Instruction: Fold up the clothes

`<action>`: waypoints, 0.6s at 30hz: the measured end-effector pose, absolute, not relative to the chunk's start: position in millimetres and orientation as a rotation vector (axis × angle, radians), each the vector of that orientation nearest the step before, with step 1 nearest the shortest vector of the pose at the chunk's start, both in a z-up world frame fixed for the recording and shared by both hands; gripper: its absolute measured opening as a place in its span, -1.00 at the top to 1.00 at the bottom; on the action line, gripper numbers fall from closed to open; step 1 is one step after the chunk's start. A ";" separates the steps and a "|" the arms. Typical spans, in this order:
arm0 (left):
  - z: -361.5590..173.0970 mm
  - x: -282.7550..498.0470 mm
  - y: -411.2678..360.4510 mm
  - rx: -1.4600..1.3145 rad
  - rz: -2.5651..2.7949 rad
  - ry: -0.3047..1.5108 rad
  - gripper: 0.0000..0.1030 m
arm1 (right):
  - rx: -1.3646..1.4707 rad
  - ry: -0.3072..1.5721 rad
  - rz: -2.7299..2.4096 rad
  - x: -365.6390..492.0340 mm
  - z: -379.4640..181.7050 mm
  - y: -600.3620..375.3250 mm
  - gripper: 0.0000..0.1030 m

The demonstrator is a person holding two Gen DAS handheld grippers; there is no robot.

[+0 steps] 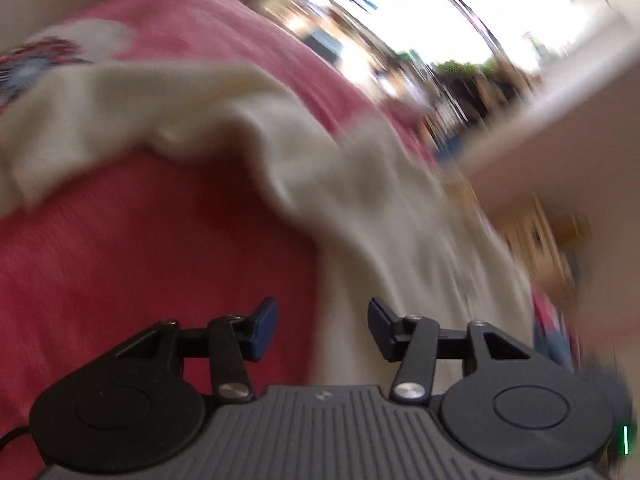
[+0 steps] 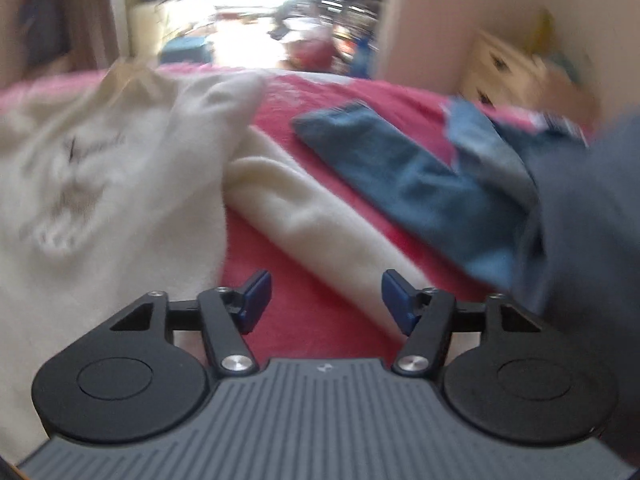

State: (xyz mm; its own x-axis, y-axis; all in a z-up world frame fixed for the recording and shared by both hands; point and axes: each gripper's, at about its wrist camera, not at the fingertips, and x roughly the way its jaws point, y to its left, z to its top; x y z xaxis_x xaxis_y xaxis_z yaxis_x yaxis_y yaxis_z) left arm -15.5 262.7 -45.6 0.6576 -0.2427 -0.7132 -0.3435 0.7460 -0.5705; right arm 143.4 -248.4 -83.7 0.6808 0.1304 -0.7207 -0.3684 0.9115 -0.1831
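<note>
Cream garment (image 2: 100, 184) lay on the pink bed (image 2: 320, 300), ahead-left of the right claw (image 2: 324, 296); left claw (image 1: 322, 328) above its sleeve. Both claws gaped, empty.

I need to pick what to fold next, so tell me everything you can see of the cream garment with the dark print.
The cream garment looks like soft knit, with a blurred dark print on its front. It lies rumpled, not folded, on the pink bedcover, one sleeve stretched out flat toward the right gripper, which is open and not touching it.

Heavy motion blur, blown-out window glare behind, fisheye-bent edges.
</note>
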 end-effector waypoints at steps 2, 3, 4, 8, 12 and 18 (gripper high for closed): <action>-45.7 -24.3 244.9 -0.691 -0.007 0.922 -0.05 | -0.483 0.730 0.342 153.7 -98.4 -229.2 -0.42; -47.1 -28.5 238.6 -0.674 -0.026 0.933 -0.06 | -0.536 0.722 0.347 160.4 -104.5 -221.9 -0.49; -49.1 -32.6 233.8 -0.664 -0.036 0.937 -0.07 | -0.586 0.716 0.351 167.2 -110.3 -214.9 -0.51; -62.5 -45.9 218.8 -0.662 -0.058 0.979 -0.11 | -0.615 0.778 0.344 198.3 -126.1 -203.6 -0.37; -75.3 -40.0 209.9 -0.545 -0.020 1.040 0.19 | -0.578 0.710 0.177 205.9 -110.1 -210.0 0.75; -74.3 -42.1 199.3 -0.395 -0.049 1.046 0.26 | -0.541 0.654 -0.056 225.5 -84.8 -242.4 0.79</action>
State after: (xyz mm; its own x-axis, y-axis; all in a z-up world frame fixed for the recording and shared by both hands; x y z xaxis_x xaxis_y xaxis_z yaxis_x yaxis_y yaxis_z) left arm -42.1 199.3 -74.3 0.5071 -0.2252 -0.8320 -0.1469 0.9286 -0.3409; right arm 225.5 -242.4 -84.8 0.7974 -0.2158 -0.5635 -0.1172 0.8607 -0.4955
